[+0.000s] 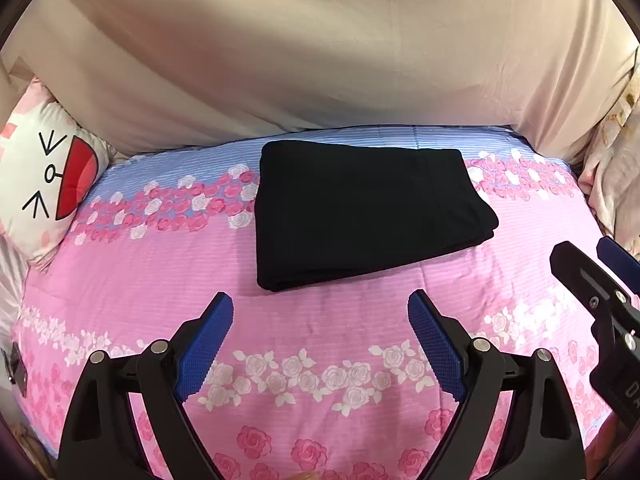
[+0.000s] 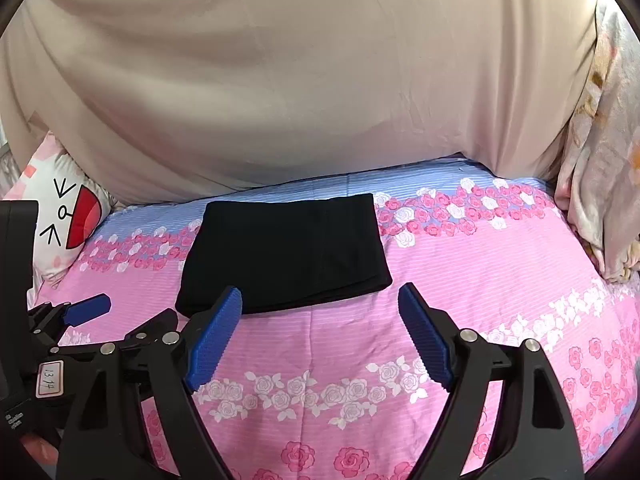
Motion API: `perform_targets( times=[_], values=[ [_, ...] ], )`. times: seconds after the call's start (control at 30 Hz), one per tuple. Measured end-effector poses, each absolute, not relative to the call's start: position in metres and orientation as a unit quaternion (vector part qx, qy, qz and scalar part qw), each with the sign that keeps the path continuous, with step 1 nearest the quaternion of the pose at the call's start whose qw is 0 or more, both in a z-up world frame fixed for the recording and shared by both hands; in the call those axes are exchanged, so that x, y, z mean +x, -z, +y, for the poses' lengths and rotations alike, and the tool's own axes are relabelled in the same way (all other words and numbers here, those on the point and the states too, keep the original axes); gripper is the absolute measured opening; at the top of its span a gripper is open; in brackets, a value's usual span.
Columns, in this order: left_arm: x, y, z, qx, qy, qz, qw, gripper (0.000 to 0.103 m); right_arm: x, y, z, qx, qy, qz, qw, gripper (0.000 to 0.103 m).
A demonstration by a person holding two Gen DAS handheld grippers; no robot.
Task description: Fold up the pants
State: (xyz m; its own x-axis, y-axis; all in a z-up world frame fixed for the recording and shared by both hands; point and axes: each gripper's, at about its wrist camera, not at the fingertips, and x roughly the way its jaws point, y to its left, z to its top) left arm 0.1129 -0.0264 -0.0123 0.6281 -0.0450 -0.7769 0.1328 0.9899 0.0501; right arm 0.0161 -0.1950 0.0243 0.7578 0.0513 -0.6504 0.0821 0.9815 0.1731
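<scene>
The black pants (image 1: 360, 208) lie folded into a flat rectangle on the pink floral bedsheet (image 1: 160, 280); they also show in the right wrist view (image 2: 284, 256). My left gripper (image 1: 320, 304) is open and empty, just short of the pants' near edge. My right gripper (image 2: 320, 300) is open and empty, its left fingertip (image 2: 230, 300) overlapping the pants' near edge in view. The right gripper also shows at the right edge of the left wrist view (image 1: 584, 256), and the left gripper at the left of the right wrist view (image 2: 86, 308).
A white cartoon-face pillow (image 1: 44, 176) lies at the bed's left end. A beige sheet (image 1: 320, 60) hangs behind the bed. A crumpled floral blanket (image 2: 600, 160) sits at the right end.
</scene>
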Motion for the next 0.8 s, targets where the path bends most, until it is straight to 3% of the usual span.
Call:
perform_targets(
  times=[0.8],
  values=[
    [0.1099, 0.0171, -0.0249, 0.058, 0.052, 0.431, 0.899, 0.087, 0.0144, -0.0196, -0.1895, 0.091, 0.005, 0.357, 0.93, 0.079]
  ],
)
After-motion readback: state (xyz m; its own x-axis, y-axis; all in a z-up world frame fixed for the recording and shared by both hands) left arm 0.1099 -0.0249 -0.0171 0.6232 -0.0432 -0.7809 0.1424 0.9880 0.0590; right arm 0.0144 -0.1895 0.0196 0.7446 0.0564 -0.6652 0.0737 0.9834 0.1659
